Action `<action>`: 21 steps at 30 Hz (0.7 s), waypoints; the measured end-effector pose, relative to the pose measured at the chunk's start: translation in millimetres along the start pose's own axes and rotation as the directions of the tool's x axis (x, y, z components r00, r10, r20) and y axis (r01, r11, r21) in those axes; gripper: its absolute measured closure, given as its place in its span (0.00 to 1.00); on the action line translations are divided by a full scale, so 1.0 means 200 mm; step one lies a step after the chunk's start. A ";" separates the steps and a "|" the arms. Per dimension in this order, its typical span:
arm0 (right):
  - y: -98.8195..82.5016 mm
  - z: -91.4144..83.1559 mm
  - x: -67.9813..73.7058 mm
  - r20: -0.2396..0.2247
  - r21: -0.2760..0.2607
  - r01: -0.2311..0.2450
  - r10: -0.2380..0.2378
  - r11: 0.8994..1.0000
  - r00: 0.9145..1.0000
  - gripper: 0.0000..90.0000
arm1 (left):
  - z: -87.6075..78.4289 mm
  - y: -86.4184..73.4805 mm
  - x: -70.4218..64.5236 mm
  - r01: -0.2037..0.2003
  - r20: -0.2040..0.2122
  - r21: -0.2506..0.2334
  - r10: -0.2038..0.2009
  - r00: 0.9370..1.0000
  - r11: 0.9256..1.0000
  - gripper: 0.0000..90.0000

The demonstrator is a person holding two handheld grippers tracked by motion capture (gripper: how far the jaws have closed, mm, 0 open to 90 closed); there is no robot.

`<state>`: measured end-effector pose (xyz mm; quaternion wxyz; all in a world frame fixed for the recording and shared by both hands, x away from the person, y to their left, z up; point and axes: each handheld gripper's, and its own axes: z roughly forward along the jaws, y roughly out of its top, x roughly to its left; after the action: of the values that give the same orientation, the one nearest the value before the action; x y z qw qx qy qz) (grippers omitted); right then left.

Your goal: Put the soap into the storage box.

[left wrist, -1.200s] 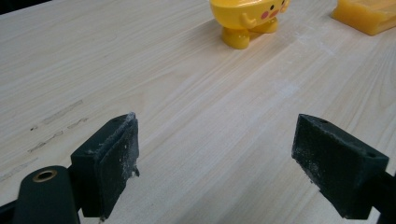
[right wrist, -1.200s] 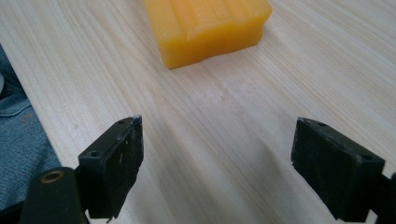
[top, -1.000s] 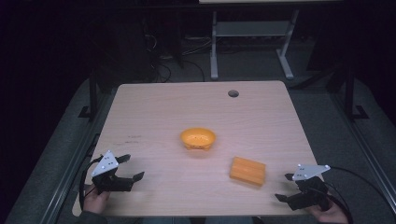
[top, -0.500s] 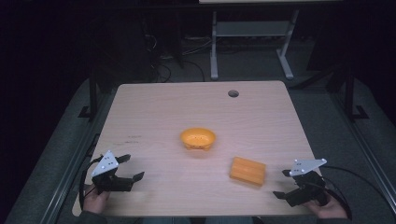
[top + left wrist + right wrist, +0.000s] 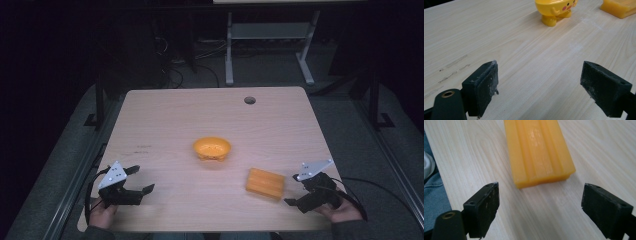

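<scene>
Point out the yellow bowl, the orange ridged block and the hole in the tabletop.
yellow bowl (image 5: 212,148): high view, on its inside.
orange ridged block (image 5: 537,150): right gripper view, on its grooved top face.
hole in the tabletop (image 5: 249,100): high view, at the middle of the round opening.

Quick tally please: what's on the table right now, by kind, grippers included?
Yellow-orange bowl: 1
Yellow-orange ridged block: 1
Grippers: 2, the left gripper and the right gripper, both open and holding nothing
Total: 4

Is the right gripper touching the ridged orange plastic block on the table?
Apart. The right gripper view shows bare wood between the open right gripper and the ridged orange block.
</scene>
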<state>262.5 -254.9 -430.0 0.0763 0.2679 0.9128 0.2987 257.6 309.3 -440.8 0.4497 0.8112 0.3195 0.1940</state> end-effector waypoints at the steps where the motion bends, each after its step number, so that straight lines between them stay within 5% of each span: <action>1: 0.02 0.00 -0.01 -0.002 0.000 0.005 -0.005 1.000 1.000 0.16 | 0.00 0.00 0.00 -0.005 0.000 0.000 0.005 1.000 1.000 0.16; 21: 0.24 0.04 -0.01 -0.016 0.040 0.125 -0.125 0.991 0.992 0.16 | 0.00 0.00 0.00 -0.013 0.002 -0.001 0.013 1.000 1.000 0.16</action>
<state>288.0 -220.2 -408.1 0.0833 0.2098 0.9342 0.2762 257.9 309.9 -440.0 0.4491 0.8132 0.3136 0.1964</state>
